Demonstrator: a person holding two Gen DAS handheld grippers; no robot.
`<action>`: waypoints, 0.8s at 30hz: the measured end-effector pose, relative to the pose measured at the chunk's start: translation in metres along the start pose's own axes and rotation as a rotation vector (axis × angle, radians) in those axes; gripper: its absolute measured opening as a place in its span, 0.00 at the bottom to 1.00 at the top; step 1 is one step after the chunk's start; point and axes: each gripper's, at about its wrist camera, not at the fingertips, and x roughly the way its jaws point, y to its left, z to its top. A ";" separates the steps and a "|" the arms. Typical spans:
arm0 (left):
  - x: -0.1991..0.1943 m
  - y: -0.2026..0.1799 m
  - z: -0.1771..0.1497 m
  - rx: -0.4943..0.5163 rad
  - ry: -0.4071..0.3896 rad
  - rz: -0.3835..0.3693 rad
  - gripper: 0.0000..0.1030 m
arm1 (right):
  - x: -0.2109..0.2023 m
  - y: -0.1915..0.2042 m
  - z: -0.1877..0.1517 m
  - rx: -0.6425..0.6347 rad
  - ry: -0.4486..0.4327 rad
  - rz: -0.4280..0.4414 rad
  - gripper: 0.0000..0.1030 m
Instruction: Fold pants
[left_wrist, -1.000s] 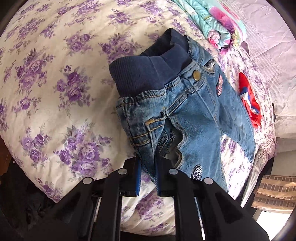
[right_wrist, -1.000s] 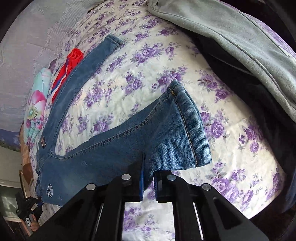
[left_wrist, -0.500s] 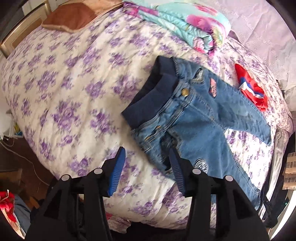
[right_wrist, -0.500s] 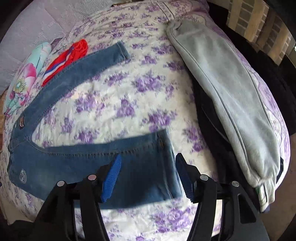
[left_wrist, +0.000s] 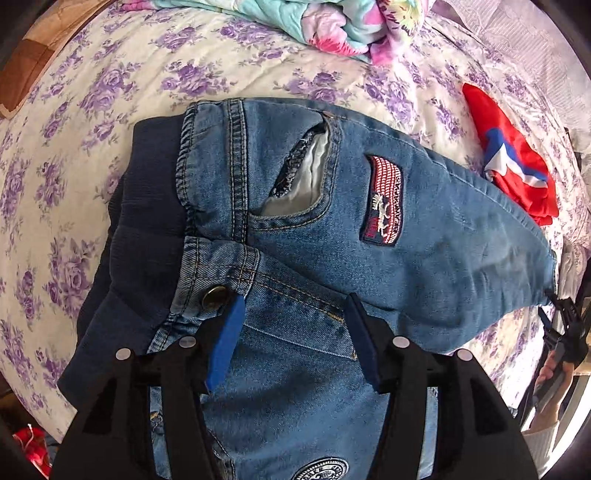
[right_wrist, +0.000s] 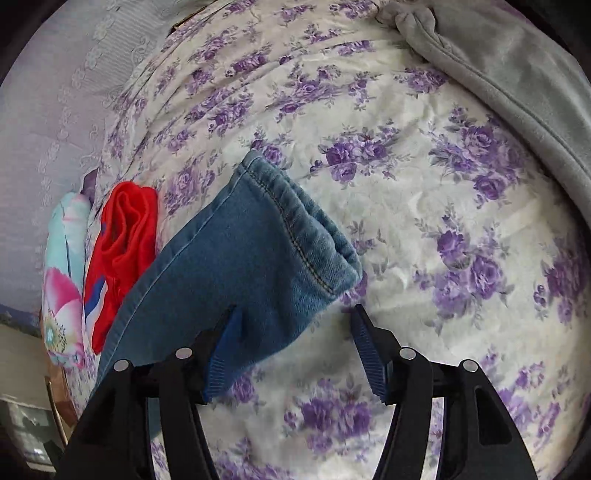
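Left tool (left_wrist: 291, 325) gaping over jeans (left_wrist: 332, 229) waist on bed (left_wrist: 110, 85); right tool (right_wrist: 295, 332) gaping beside cuff (right_wrist: 295, 236). Ideally pinching both layers squarely, aligning legs.

— Where do the pants (left_wrist: 303, 236) lie?
— On the bedspread (left_wrist: 110, 92) under my left gripper (left_wrist: 293, 332), waistband to the left, one leg running right.
— And behind them?
— A bundled quilt (left_wrist: 332, 22) at the far edge; a crumpled garment (left_wrist: 513, 158) lies beside the leg, far right.
— Your right gripper (right_wrist: 295, 347)?
— It hovers over the leg's hem (right_wrist: 295, 221). A sweatshirt (right_wrist: 517, 74) lies well apart, far right.
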 end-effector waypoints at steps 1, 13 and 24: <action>0.001 -0.004 -0.001 0.019 0.004 0.005 0.62 | 0.001 -0.001 0.003 0.011 -0.015 0.025 0.44; 0.011 -0.019 -0.030 0.067 0.017 0.026 0.64 | -0.009 -0.007 -0.019 -0.157 0.048 -0.073 0.13; -0.073 -0.024 0.008 0.373 -0.144 0.104 0.81 | -0.080 0.023 -0.039 -0.325 -0.042 -0.214 0.51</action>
